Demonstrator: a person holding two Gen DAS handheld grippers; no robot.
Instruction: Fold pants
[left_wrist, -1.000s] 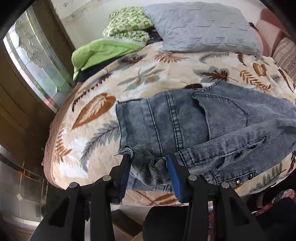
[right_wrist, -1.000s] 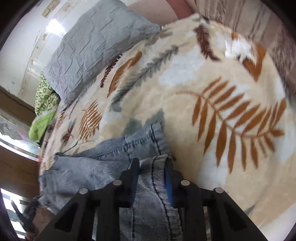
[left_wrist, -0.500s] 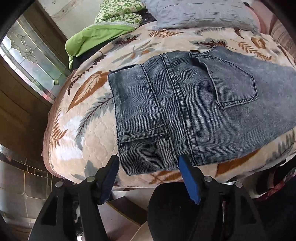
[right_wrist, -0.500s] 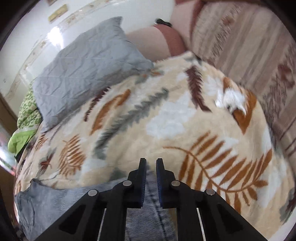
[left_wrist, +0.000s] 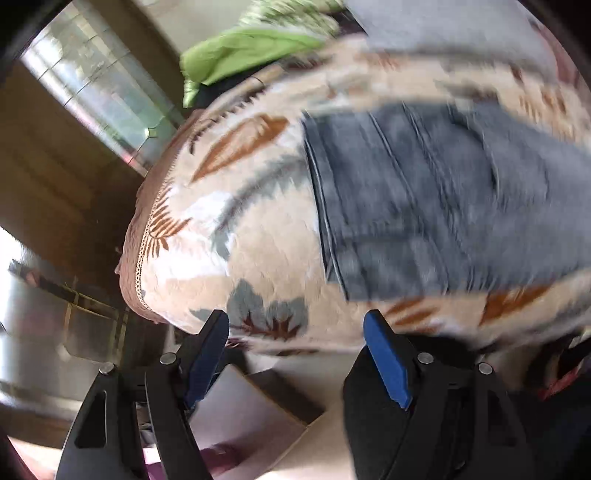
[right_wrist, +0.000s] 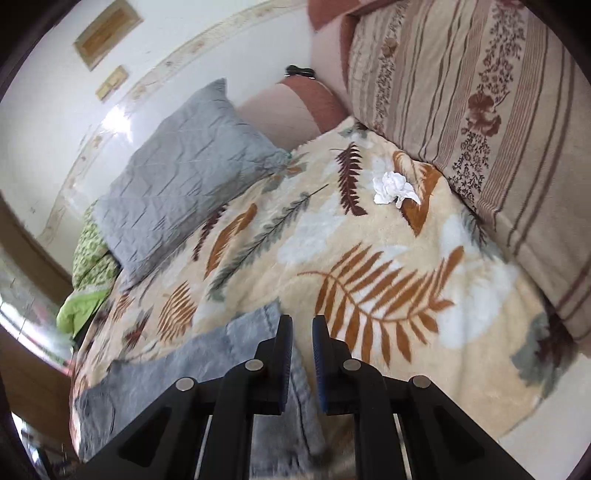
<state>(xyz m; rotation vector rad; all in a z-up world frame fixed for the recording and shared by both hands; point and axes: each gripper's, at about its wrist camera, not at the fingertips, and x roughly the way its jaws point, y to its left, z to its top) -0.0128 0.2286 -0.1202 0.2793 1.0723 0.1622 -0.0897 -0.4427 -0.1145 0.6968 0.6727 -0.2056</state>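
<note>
Pants (left_wrist: 436, 199) of grey denim lie flat on the leaf-print blanket (right_wrist: 388, 258) near the bed's front edge. Left tongs (left_wrist: 295, 325) gape wide, holding nothing, just off that edge; right tongs (right_wrist: 302, 326) stand narrowed to a slit, empty, above the denim.

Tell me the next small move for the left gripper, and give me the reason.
Probably bring the left gripper back over the jeans toward their near edge for the next fold. Its jaws stand wide open with nothing between them, pointing at bare blanket beside the jeans, which lie spread on the bed. The view is blurred, so the exact grasp spot is uncertain.
</note>
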